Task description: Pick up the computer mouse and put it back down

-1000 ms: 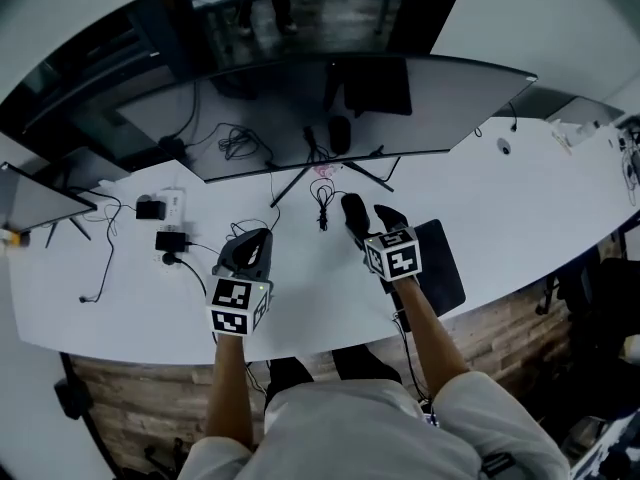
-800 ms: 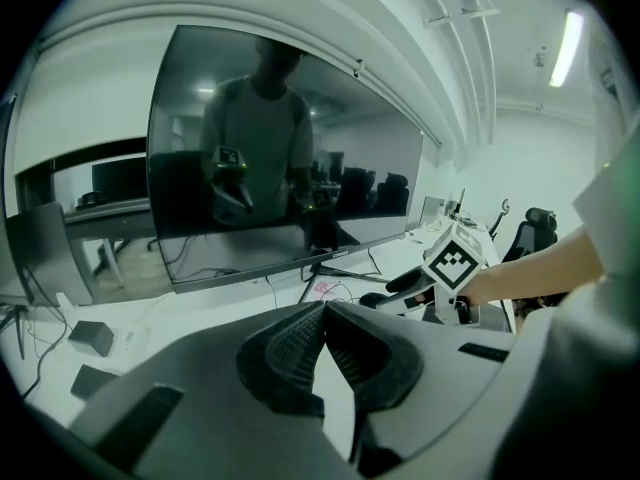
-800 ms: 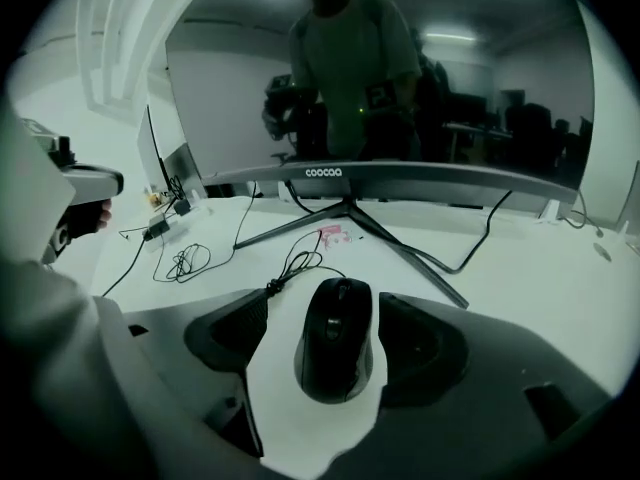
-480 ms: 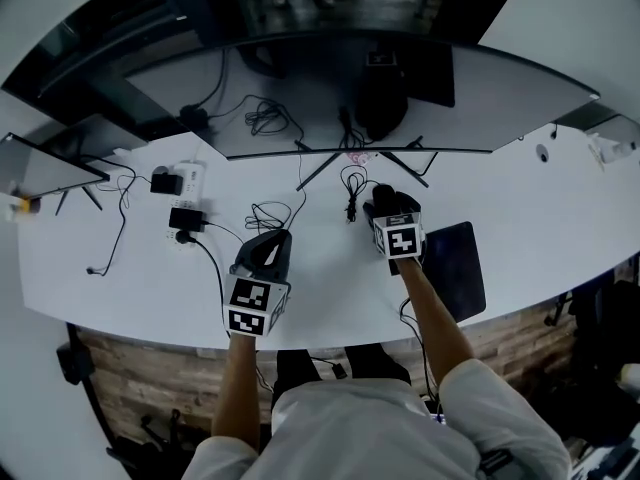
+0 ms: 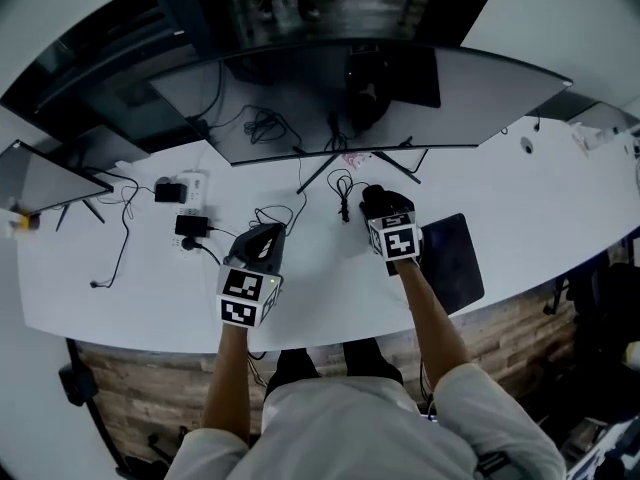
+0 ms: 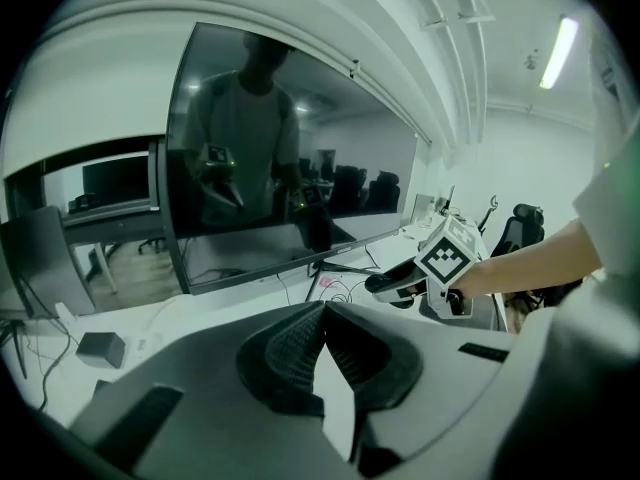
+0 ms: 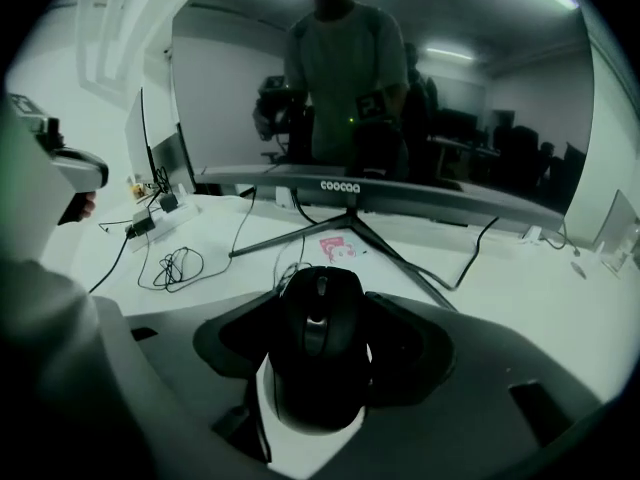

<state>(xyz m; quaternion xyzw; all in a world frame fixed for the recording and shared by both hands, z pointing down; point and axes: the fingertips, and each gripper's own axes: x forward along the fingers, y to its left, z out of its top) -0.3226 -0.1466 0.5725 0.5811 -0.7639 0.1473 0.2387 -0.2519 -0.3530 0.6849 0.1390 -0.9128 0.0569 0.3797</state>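
Two grippers: held over a white desk [image 5: 320, 293], one in each hand, both pointing away and down toward a wide curved monitor [image 5: 280, 108].
Far left: power strip [image 5: 192, 186] with plugs, then a coiled cable [image 5: 268, 215], both lying well clear of the task.
Left gripper [image 6: 322, 313]: closed tip to tip, nothing between the pads; hovering idle, near the coiled cable.
Right gripper [image 5: 380, 200]: lowered over the mouse, jaws closing with it between them; a sliver of white desk showing beside the left pad, so no firm squeeze evident yet.
Mouse [image 7: 320, 348]: black, lying flat on bare desk, nose toward the monitor stand [image 7: 350, 230], straddled lengthwise by the right jaws, scroll wheel on the centre line.
Mouse pad [image 5: 455, 258]: dark, just right of the right gripper, nothing on it.
Handling, as a guess: light, rigid plastic shell, smooth and rounded, so likely to squirt forward or back under a careless pinch; buttons and wheel the delicate parts.
Where to grip: low on the two flanks, around the waist, pads square to the sides, never on the top.
Cord: seemingly trailing from the nose toward the stand; probably worth lifting only a little to avoid a tug.
Stage: probably the grasp, lift not yet begun.
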